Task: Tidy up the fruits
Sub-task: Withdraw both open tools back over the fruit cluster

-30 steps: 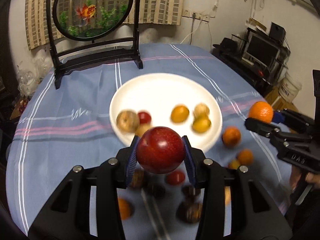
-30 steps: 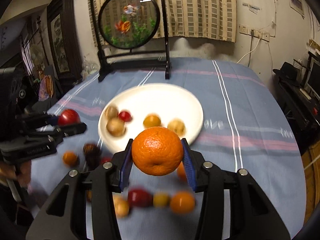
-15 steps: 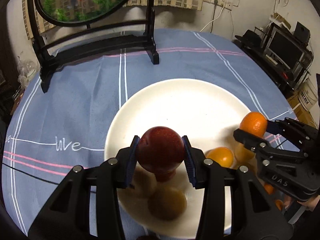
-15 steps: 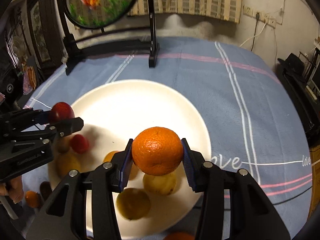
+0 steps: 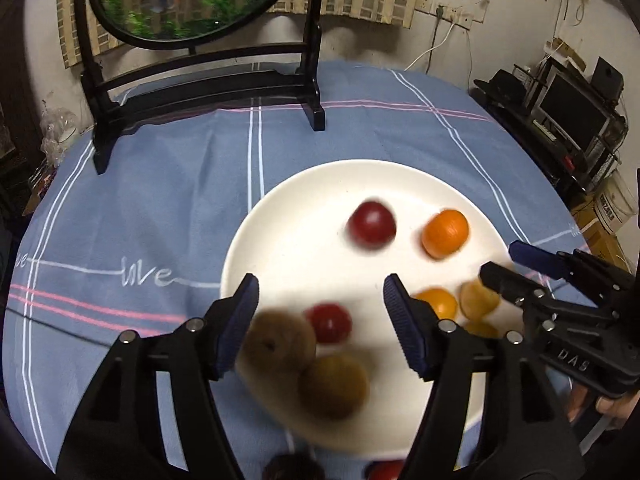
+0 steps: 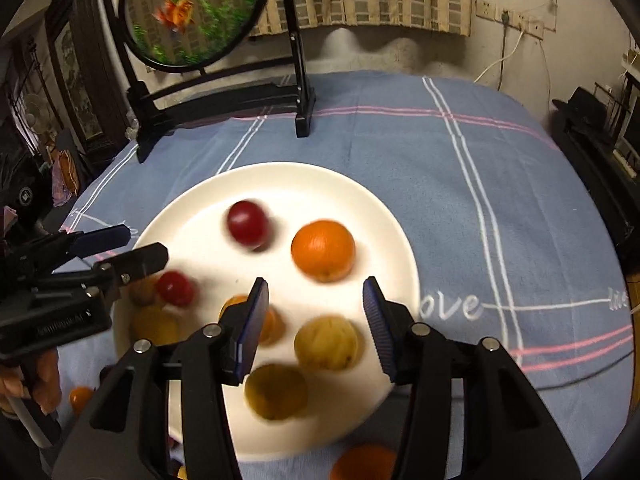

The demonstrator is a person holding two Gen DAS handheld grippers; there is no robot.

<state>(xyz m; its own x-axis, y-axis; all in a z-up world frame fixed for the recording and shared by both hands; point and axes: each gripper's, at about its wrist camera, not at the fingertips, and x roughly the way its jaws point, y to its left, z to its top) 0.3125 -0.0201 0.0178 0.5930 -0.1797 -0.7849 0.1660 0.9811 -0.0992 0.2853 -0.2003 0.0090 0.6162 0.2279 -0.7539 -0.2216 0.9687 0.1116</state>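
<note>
A white plate (image 5: 304,184) lies on the blue cloth. A dark red apple (image 5: 372,224), blurred, lies loose on the plate just beyond my left gripper (image 5: 320,300). That gripper's jaws are opening, with nothing between them. Beside the apple sits a large orange (image 6: 323,250), just ahead of my right gripper (image 6: 316,300), whose jaws are also opening and hold nothing. The plate (image 6: 280,176) also carries a small red fruit (image 5: 329,322), two brown kiwis (image 5: 280,346) and several yellow and orange fruits (image 6: 326,342). The grippers flank the plate's near side.
A round painted screen on a black stand (image 5: 200,80) stands at the back of the table. Loose fruits lie on the cloth in front of the plate (image 6: 362,462). A person's hand (image 6: 24,380) holds the left gripper. Shelves with electronics (image 5: 572,120) stand to the right.
Both grippers have let go: the apple left the left jaws and the orange left the right jaws, and both now lie on the plate. Both pairs of jaws stand wider.
</note>
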